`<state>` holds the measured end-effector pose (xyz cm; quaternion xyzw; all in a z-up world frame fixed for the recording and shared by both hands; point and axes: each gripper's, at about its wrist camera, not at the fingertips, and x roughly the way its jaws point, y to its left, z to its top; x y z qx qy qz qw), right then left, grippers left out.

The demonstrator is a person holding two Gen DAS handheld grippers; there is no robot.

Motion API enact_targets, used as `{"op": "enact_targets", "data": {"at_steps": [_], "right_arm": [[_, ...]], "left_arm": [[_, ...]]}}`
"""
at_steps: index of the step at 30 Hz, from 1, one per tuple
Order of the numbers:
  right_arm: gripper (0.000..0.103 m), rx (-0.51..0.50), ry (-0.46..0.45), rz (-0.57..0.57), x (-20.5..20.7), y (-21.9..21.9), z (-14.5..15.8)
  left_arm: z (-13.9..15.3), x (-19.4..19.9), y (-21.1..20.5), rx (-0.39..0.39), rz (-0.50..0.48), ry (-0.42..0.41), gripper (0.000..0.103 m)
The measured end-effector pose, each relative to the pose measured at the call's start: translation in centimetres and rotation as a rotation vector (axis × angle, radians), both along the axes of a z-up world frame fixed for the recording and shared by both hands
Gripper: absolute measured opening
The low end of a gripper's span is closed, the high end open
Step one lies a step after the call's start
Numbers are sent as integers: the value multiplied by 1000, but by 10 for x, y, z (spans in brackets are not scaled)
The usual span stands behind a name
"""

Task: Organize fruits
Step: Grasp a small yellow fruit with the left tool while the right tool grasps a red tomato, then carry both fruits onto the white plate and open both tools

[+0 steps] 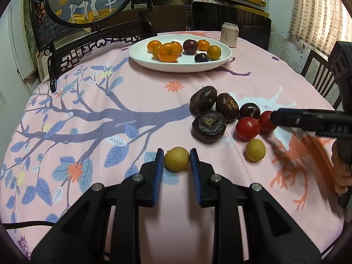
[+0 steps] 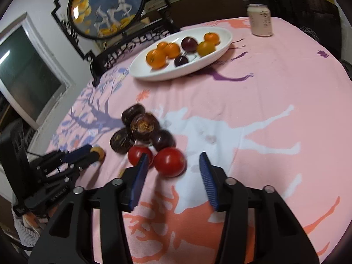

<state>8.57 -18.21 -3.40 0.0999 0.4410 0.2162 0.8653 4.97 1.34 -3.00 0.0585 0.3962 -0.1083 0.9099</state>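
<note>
From my left wrist, my left tongs (image 1: 176, 158) pinch a yellow fruit (image 1: 176, 158) on the bench (image 1: 154, 101), near the plate (image 1: 140, 54). From my right wrist, my right tongs (image 2: 173, 162) stand spread, a tomato (image 2: 169, 162) between them, untouched.

The left gripper (image 1: 176, 158) points down at a slant over the near part of the table, its blue pads (image 1: 158, 171) pressed against both sides of a small yellow fruit (image 1: 176, 158). The right gripper (image 2: 173, 167) comes in from the right, angled down, jaws apart with a red tomato (image 2: 169, 162) between its tips, untouched. A hand (image 1: 341, 171) grips its handle.
</note>
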Motion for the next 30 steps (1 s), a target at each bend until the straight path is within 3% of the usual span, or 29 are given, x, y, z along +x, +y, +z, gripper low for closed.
{"op": "enact_targets", "data": {"at_steps": [3,6,15,20,24,30], "right_arm": [[34,-36,2,19,0,8,-4],[32,-59,-16,20,-2,11,-4],[31,58,-52,-54,1,-18,13],[31,121,-67,-73,16,-30,33],[31,100,-106,-90,40,-31,59],[31,124,-107,-100,90,-24,73]], "left_arm": [[0,0,-1,5,-3,-1,25],[0,1,-1,5,-4,-1,25],[13,5,2,-23,7,-24,24],[42,31,3,-34,36,-72,24],[63,62,-6,-37,42,-101,24],[70,121,-25,-66,53,-88,24]]}}
